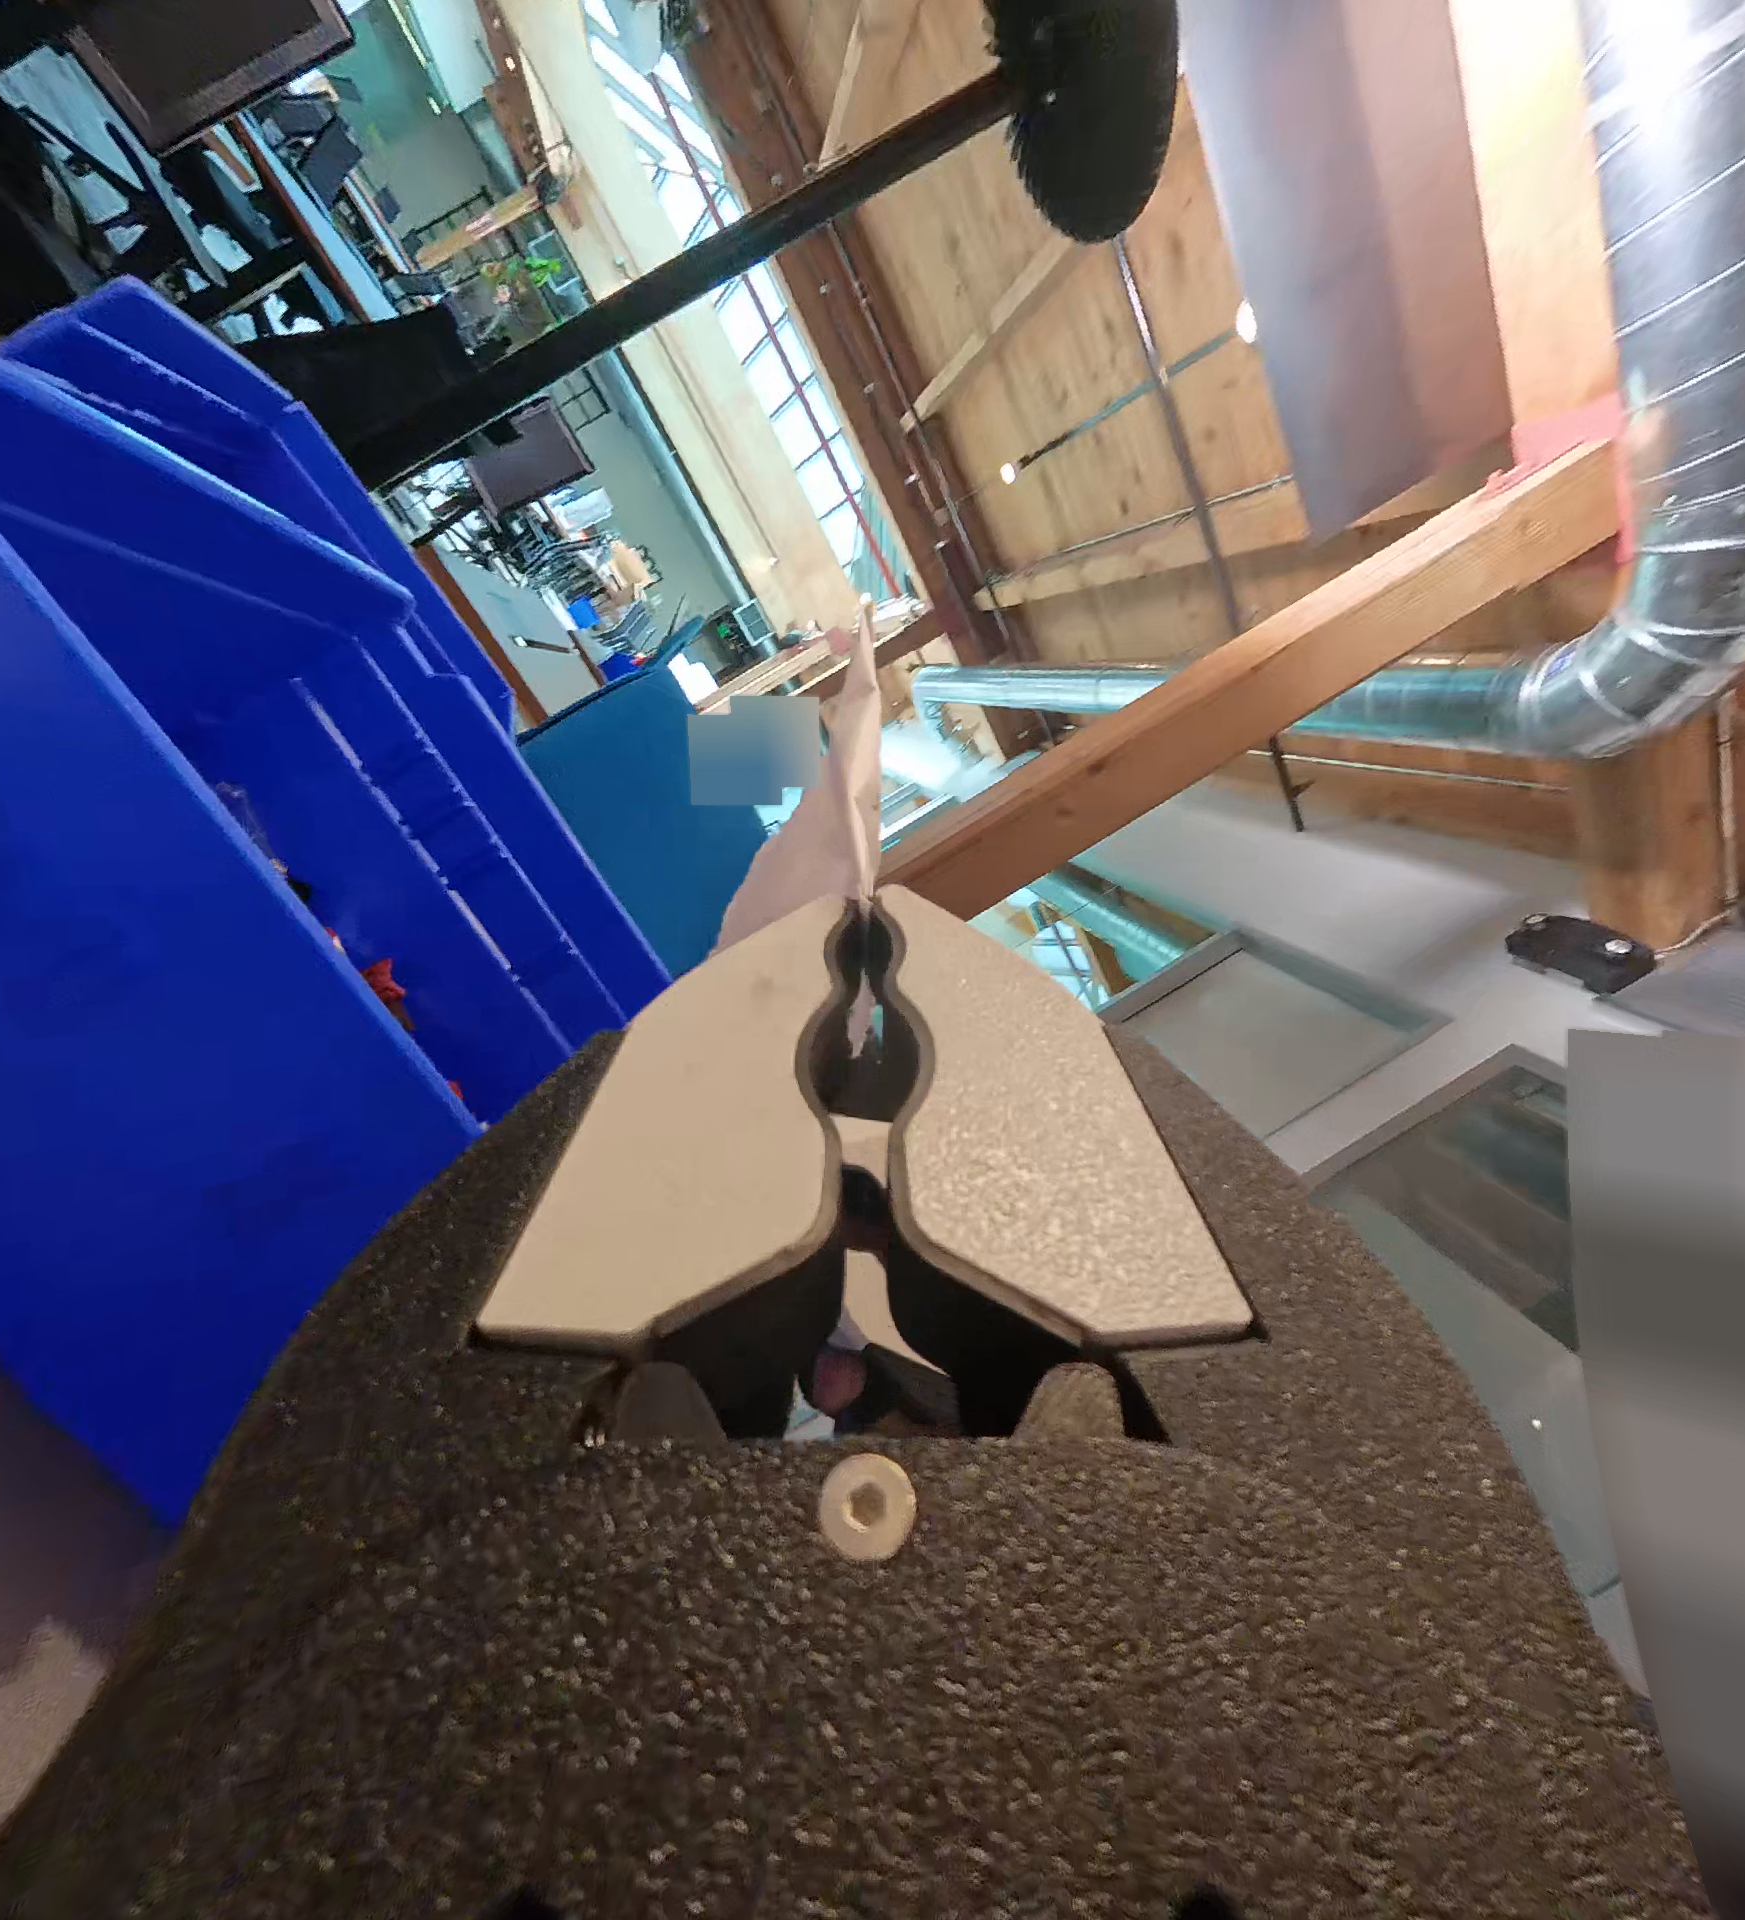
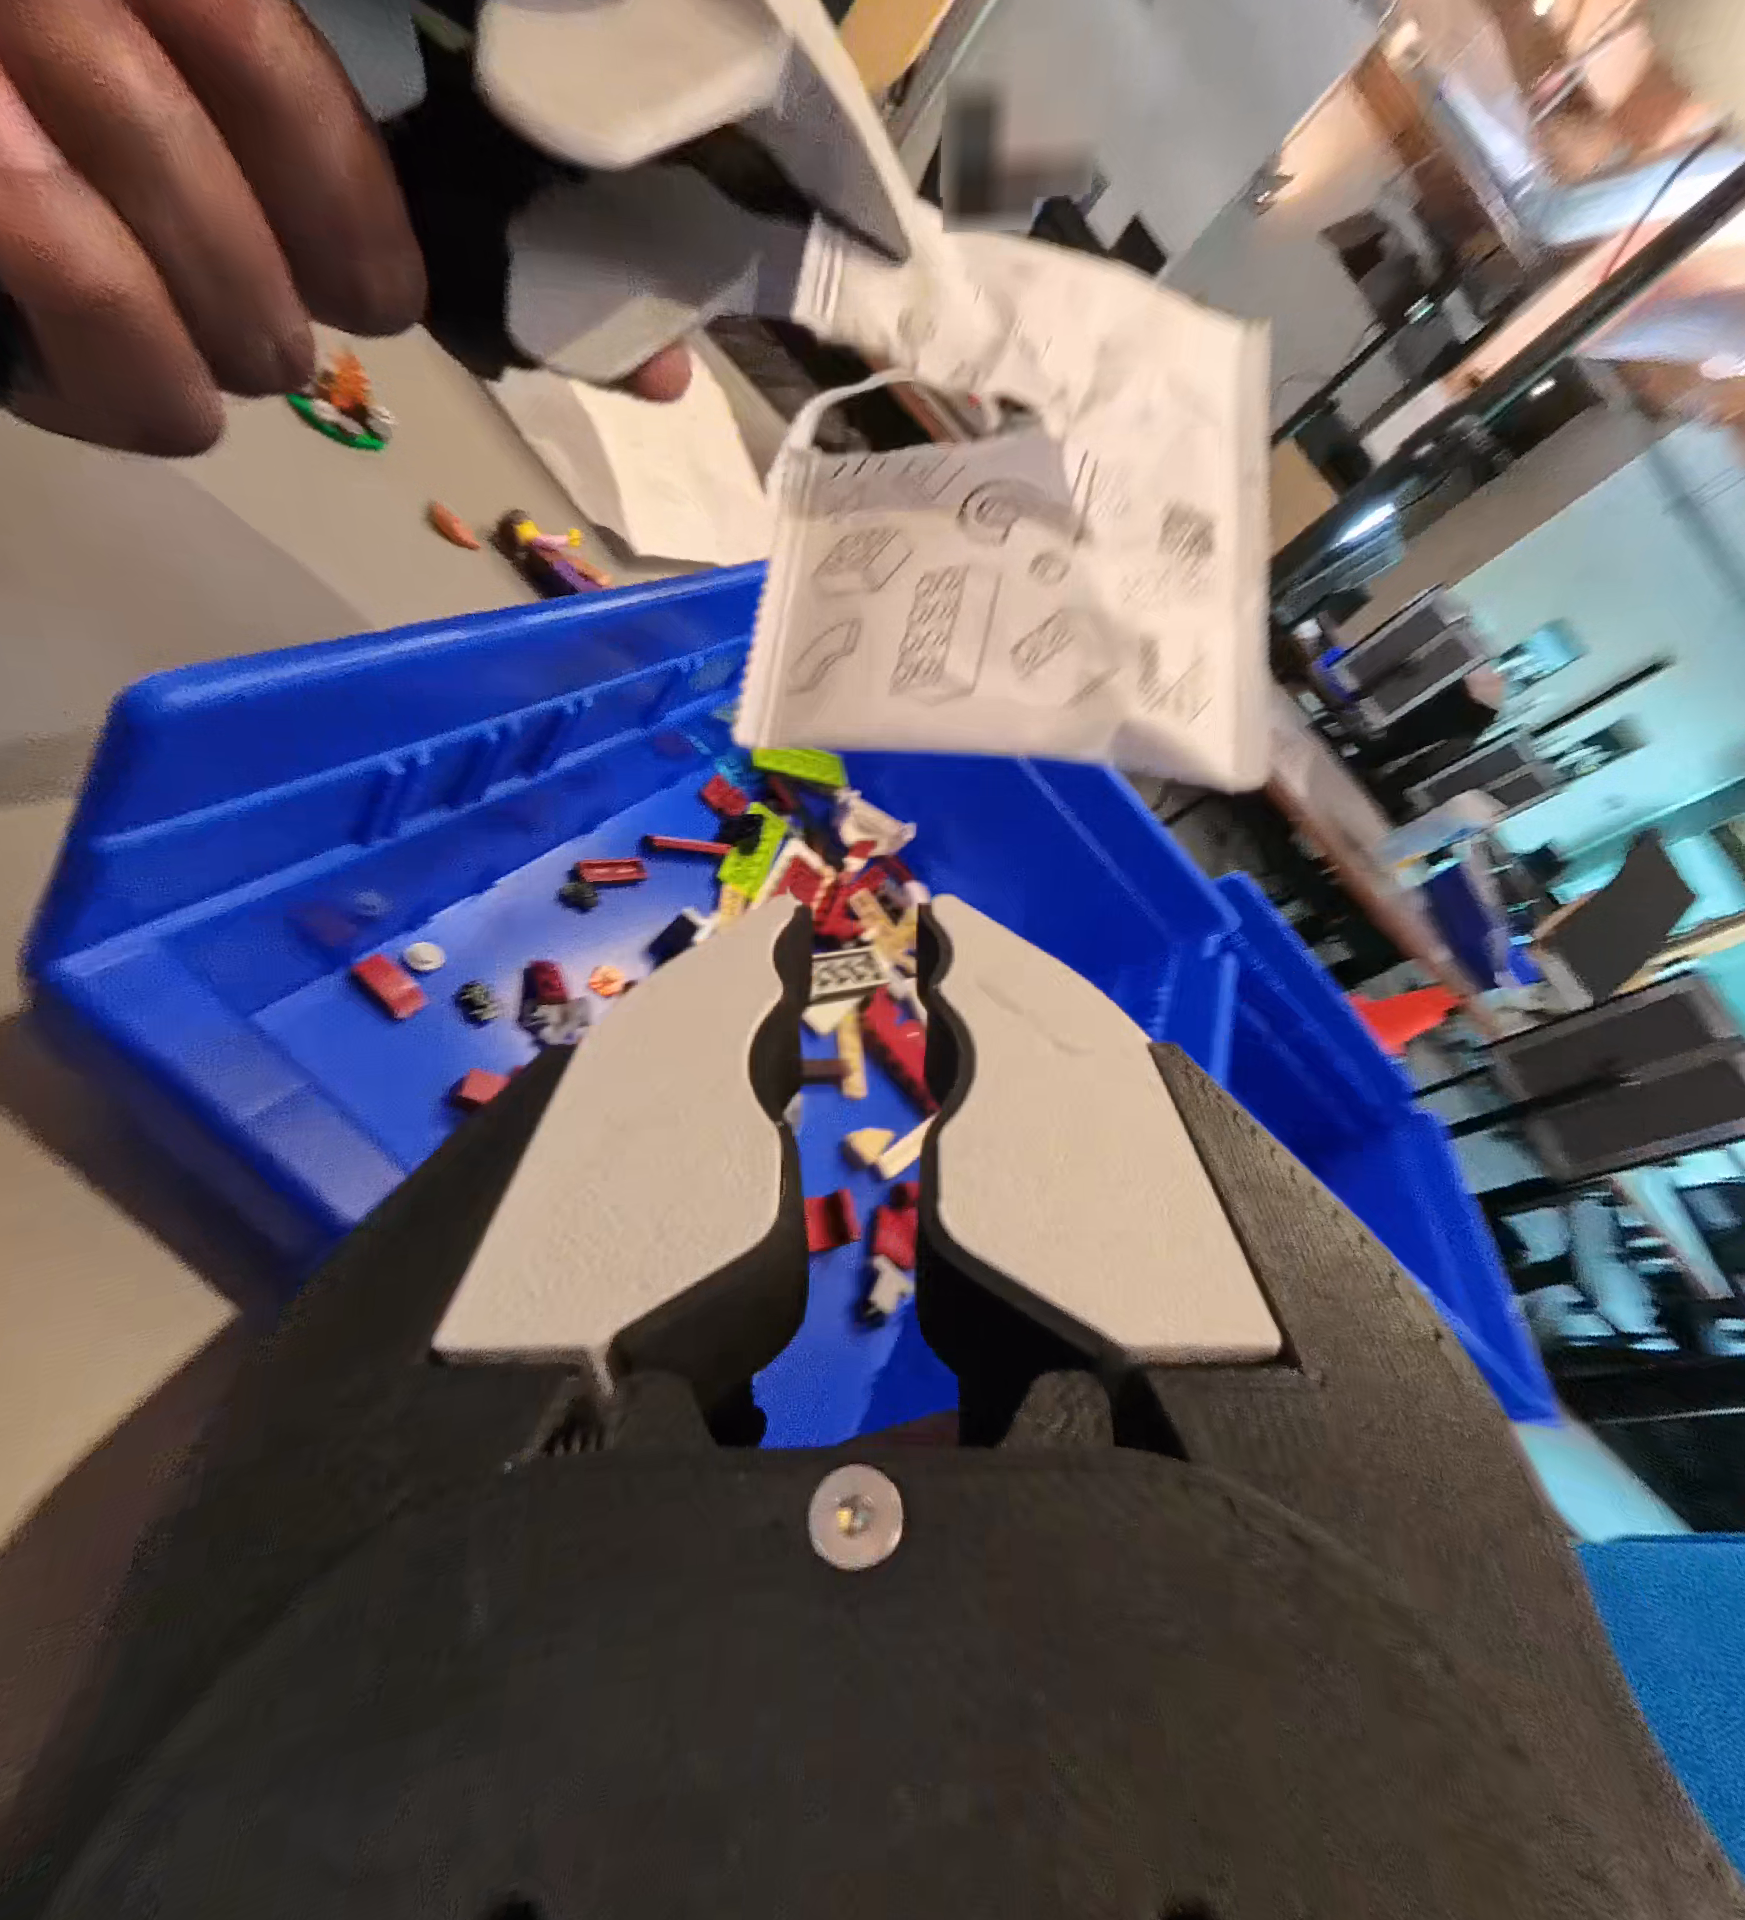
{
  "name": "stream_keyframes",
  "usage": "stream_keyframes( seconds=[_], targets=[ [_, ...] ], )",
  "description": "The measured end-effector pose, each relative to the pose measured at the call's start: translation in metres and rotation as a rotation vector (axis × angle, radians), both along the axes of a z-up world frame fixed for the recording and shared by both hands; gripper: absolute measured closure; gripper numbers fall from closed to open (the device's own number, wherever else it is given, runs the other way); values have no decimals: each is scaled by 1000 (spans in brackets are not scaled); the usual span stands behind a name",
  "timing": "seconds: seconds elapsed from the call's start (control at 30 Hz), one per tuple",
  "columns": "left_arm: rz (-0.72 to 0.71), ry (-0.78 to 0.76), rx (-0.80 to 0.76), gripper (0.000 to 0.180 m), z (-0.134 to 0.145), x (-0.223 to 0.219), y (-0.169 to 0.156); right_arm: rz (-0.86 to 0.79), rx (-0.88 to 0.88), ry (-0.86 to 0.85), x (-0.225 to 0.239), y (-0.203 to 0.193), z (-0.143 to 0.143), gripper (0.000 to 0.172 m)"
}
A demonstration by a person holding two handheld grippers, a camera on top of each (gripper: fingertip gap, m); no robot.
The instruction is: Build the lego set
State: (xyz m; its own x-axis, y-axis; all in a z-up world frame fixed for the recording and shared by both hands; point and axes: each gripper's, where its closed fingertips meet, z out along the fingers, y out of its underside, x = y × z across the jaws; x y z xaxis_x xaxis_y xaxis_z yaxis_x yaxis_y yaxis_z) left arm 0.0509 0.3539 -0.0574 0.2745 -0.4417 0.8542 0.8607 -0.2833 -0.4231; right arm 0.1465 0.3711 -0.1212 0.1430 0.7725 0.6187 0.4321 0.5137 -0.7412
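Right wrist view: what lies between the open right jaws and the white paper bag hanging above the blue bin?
Loose toy bricks on the blue bin floor, seen past the right gripper; the white paper bag hangs above them. Shows only in the right wrist view.

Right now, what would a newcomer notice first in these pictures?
A white paper bag hangs over a blue bin, pinched by the shut left gripper. Small toy bricks lie in a heap in the bin. The right gripper is open and empty above them.
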Motion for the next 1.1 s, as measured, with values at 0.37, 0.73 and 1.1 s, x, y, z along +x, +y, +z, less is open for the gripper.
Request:
stream_keyframes(
  seconds=[0.37, 0.73, 1.1],
  targets=[
    [-112, -161, 190, 180, 29, 6, -20, 183, -584, 256, -18, -26, 56, 130],
    [1, 44, 111, 138, 5, -35, -29, 125, -599, 123, -51, -18, 74, 172],
    [133, 897, 292, 136, 5, -53, -71, 159, -188, -462, -78, -67, 64, 172]
  ],
)
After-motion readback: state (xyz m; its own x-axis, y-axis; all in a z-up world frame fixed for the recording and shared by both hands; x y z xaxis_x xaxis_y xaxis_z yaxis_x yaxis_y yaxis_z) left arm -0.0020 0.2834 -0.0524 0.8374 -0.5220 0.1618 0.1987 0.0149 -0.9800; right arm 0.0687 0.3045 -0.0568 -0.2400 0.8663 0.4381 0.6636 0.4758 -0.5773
